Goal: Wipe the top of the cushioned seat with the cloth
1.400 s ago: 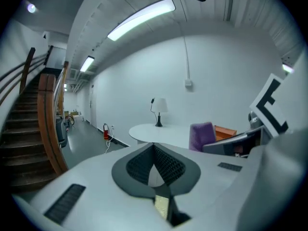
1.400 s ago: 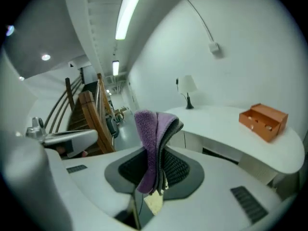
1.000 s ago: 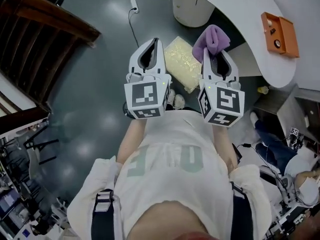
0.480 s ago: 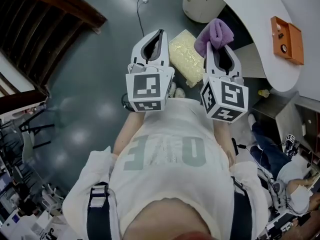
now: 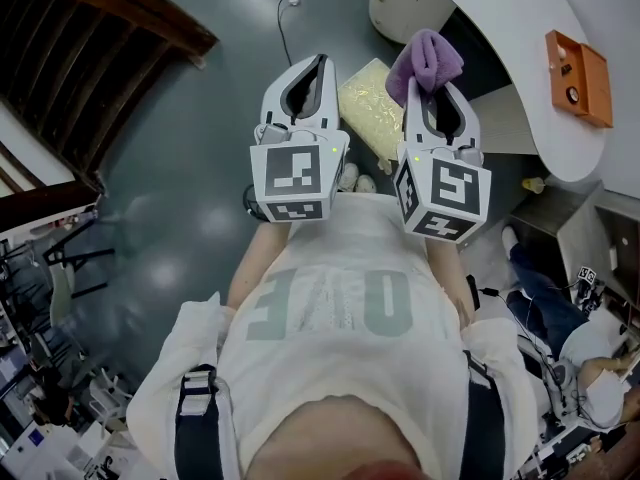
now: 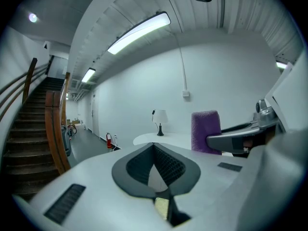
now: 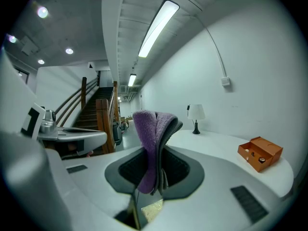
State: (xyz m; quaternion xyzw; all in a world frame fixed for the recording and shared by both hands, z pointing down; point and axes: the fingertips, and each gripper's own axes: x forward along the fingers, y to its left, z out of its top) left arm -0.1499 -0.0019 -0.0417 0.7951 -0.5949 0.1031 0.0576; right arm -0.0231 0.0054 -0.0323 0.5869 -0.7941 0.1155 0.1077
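My right gripper (image 5: 430,88) is shut on a folded purple cloth (image 5: 425,61), which sticks up past its fingertips (image 7: 174,125); the cloth (image 7: 148,143) hangs between the jaws in the right gripper view. The left gripper (image 5: 316,66) is held beside it, shut with nothing in it; its jaws meet at a point (image 6: 154,146). Both are raised level in front of the person's chest. Far below, between the two grippers, a pale yellow cushioned seat (image 5: 366,96) stands on the dark floor, partly hidden by them. The cloth (image 6: 205,130) also shows in the left gripper view.
A white curved counter (image 5: 500,23) lies to the right with an orange box (image 5: 576,63) on it and a small lamp (image 7: 195,115). A wooden staircase (image 5: 95,38) is on the left. A cable (image 5: 282,23) runs over the floor. Another person (image 5: 585,363) sits at lower right.
Both grippers and the seat have shifted slightly up in the head view over the last second. The right gripper still holds the cloth; the left stays shut.
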